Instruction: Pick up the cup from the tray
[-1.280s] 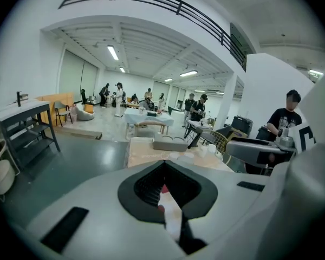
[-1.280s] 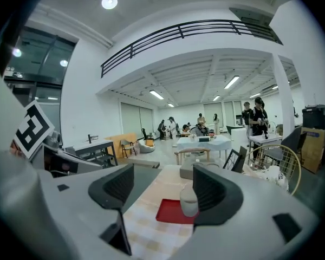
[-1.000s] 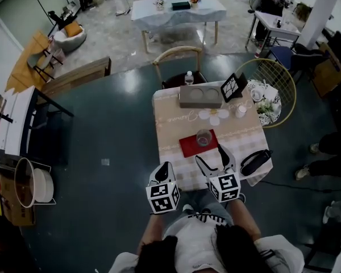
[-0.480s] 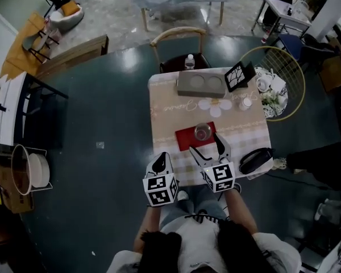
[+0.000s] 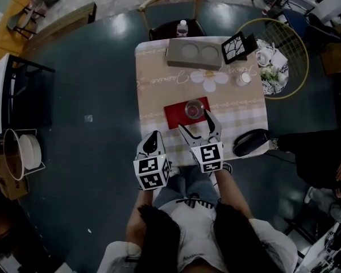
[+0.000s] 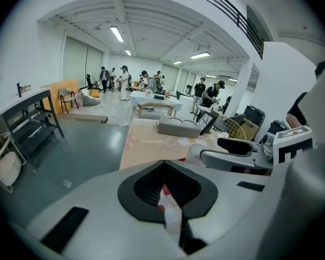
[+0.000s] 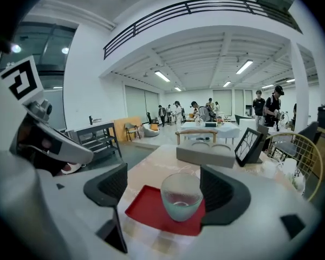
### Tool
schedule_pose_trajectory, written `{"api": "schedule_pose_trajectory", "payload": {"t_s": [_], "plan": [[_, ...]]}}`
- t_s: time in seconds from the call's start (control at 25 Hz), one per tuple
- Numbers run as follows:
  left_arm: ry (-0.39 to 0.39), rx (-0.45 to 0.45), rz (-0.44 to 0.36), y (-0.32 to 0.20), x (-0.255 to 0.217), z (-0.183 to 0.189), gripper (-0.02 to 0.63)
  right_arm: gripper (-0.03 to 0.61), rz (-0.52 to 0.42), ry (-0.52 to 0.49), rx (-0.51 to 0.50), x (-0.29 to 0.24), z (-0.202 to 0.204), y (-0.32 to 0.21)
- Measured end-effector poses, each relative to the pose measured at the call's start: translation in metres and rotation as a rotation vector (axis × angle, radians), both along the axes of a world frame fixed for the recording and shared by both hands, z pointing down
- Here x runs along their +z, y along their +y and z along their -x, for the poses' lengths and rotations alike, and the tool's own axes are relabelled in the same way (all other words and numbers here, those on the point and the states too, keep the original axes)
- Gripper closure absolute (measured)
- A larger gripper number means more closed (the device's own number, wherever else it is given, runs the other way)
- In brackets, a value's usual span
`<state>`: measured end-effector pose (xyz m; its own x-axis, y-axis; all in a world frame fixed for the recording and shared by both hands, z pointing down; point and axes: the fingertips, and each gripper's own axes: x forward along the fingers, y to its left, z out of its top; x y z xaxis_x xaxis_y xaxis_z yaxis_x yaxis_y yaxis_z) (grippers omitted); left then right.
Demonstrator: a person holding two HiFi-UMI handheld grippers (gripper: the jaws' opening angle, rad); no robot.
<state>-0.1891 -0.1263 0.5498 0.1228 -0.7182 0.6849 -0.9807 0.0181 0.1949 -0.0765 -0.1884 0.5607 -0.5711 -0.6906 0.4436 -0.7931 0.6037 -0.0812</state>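
Observation:
A clear glass cup [image 5: 194, 108] [image 7: 181, 195] stands upright on a red tray [image 5: 175, 114] [image 7: 146, 207] near the front of the patterned table [image 5: 153, 95]. My right gripper [image 5: 196, 124] [image 7: 165, 191] points at the cup from the near side. Its jaws are opening, spread wide to either side of the glass, and the pads do not press on it. My left gripper [image 5: 153, 138] [image 6: 165, 191] hangs over the table's near-left edge with its jaws together and nothing held.
Farther back on the table are a grey block with two round recesses [image 5: 193, 53], a black framed card [image 5: 234, 47] and a small white cup [image 5: 242, 78]. A black object [image 5: 250, 142] lies at the right edge. A bottle [image 5: 182, 27] stands on the far chair.
Both grippers have come forward toward the tray. The right jaws now stand closer around the cup and look wider. The cup and tray have not moved.

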Motion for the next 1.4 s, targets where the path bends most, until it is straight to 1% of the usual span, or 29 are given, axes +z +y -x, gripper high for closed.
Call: {"api": "schedule_pose_trajectory", "payload": {"t_s": [0.08, 0.28, 0.48, 0.8, 0.92, 1.2, 1.4], "plan": [[-0.007, 0.007, 0.015, -0.003, 0.007, -0.002, 0.606, 0.176, 0.009, 0.004, 0.018, 0.011, -0.003, -0.006], [-0.017, 0.028, 0.061, -0.007, 0.027, -0.007, 0.606, 0.173, -0.003, 0.016, 0.05, 0.027, -0.01, -0.021], [-0.032, 0.041, 0.093, -0.014, 0.041, -0.008, 0.606, 0.167, 0.033, 0.026, 0.054, 0.051, -0.012, -0.035], [-0.032, 0.056, 0.12, -0.019, 0.05, -0.016, 0.606, 0.169, 0.08, 0.061, -0.007, 0.074, -0.001, -0.041], [-0.04, 0.057, 0.133, -0.018, 0.053, -0.014, 0.606, 0.169, 0.101, 0.057, -0.015, 0.078, 0.001, -0.042], [-0.059, 0.033, 0.143, -0.018, 0.052, -0.005, 0.606, 0.175, 0.112, 0.066, -0.029, 0.08, 0.002, -0.044], [-0.058, 0.049, 0.127, -0.024, 0.047, -0.015, 0.606, 0.176, 0.089, 0.047, -0.021, 0.066, -0.001, -0.048]]}}
